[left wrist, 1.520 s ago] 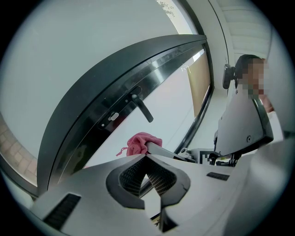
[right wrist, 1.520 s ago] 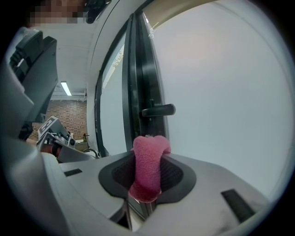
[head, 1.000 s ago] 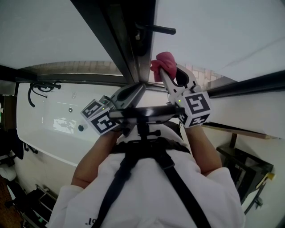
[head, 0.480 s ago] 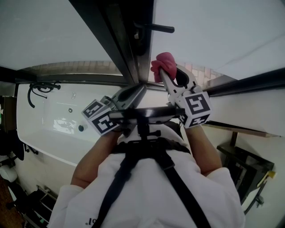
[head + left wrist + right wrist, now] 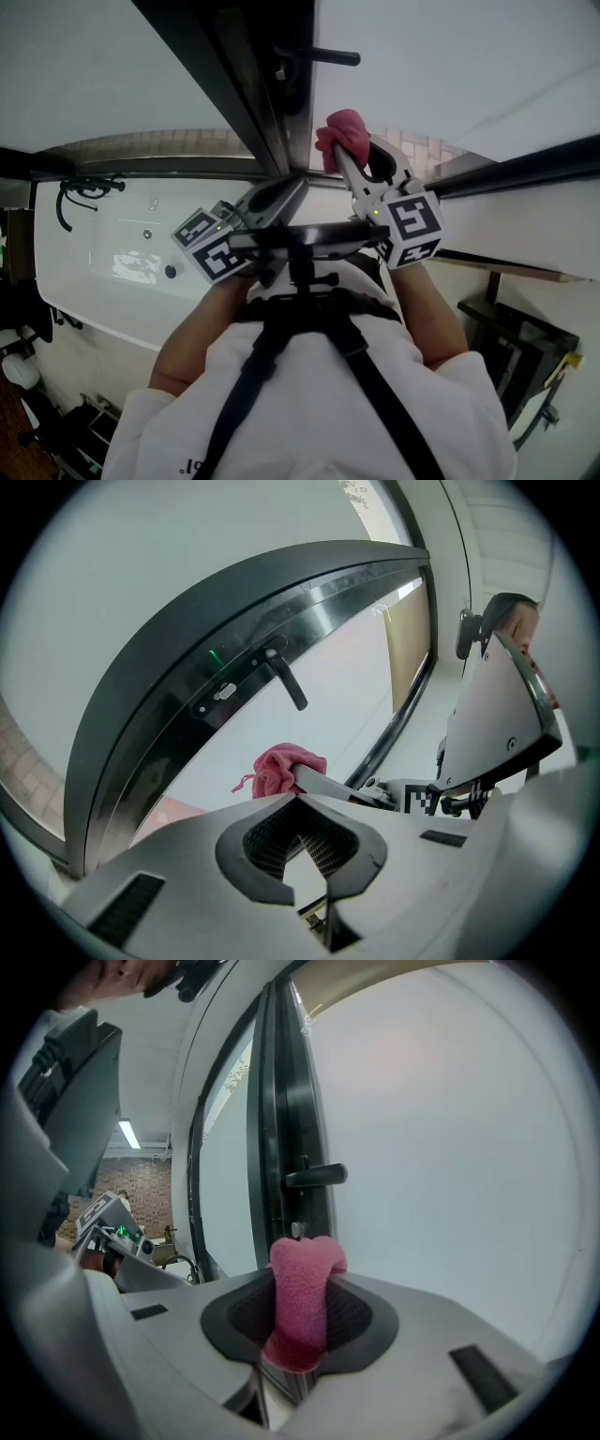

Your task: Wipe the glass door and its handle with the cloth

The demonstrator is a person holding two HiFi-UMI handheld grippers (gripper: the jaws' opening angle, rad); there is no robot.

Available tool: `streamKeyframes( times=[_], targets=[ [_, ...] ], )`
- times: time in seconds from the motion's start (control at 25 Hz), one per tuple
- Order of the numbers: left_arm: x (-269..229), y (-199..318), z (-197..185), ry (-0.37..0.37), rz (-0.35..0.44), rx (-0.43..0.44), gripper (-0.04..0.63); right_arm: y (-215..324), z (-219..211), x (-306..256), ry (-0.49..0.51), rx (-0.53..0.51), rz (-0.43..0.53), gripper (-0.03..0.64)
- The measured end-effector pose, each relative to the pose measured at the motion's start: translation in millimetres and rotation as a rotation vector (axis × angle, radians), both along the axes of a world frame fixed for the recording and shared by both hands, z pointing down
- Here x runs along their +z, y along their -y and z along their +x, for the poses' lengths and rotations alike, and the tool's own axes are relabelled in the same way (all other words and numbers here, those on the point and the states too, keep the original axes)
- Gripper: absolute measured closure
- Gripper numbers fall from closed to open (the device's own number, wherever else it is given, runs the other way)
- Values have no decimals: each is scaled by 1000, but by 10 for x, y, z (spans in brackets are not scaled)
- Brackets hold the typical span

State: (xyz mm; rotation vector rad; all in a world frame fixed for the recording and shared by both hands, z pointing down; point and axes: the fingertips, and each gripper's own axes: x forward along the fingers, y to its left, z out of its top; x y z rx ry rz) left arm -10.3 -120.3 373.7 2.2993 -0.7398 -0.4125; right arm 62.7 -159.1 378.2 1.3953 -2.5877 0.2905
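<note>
Cloth (image 5: pixel 343 129) in right hand-held gripper (image 5: pixel 345 150), below door handle (image 5: pixel 323 56), left hand-held gripper (image 5: pixel 277 192) to its left

Right of the dark frame (image 5: pixel 281 1101) the glass door (image 5: pixel 450 1147) lies wide and unobstructed. The handle (image 5: pixel 316 1177) juts out above the cloth (image 5: pixel 302 1307), barring that path.

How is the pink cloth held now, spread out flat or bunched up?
Bunched up: the pink cloth is a thick wad squeezed between the jaws of the right gripper.
</note>
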Motion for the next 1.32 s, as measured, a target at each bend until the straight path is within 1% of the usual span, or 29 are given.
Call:
streamKeyframes(
  times=[0.28, 0.6, 1.04, 1.32],
  targets=[
    [-7, 17, 49, 5, 2, 18, 603, 10, 21, 12, -7, 1, -6, 515],
    [-21, 27, 23, 8, 4, 17, 603, 27, -39, 13, -12, -14, -8, 517],
    [-47, 20, -98, -2, 10, -13, 603, 28, -187, -14, -50, -60, 0, 518],
    [1, 47, -284, -15, 7, -26, 603, 40, -354, 53, -61, -68, -7, 520]
  ],
)
